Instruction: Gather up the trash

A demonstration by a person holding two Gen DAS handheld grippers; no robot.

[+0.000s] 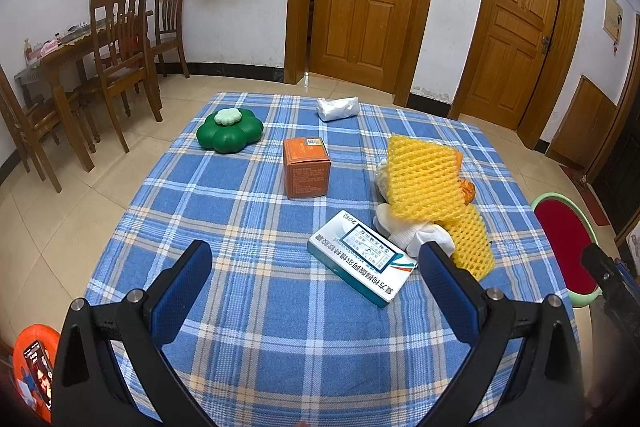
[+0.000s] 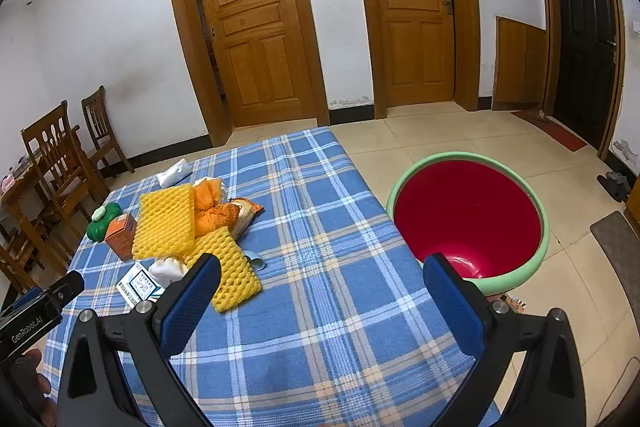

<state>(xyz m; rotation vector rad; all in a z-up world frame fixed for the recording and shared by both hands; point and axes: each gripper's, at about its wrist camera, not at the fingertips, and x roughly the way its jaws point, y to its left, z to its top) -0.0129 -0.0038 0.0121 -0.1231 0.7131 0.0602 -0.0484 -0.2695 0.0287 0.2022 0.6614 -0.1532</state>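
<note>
Hovering wide open and empty, the left gripper (image 1: 316,267) and right gripper (image 2: 322,281) are hanging over the counter (image 2: 320,227) beside yellow foam netting (image 2: 164,223).

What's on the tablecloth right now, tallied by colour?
Yellow foam nets: 2
Orange items, box and bags: 2
White items, medicine box, tissue pack, wad: 3
Green flower-shaped container: 1
Snack wrapper: 1
Total: 9

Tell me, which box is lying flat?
The white medicine box lies flat near the left tool. The orange box stands upright farther back.
</note>
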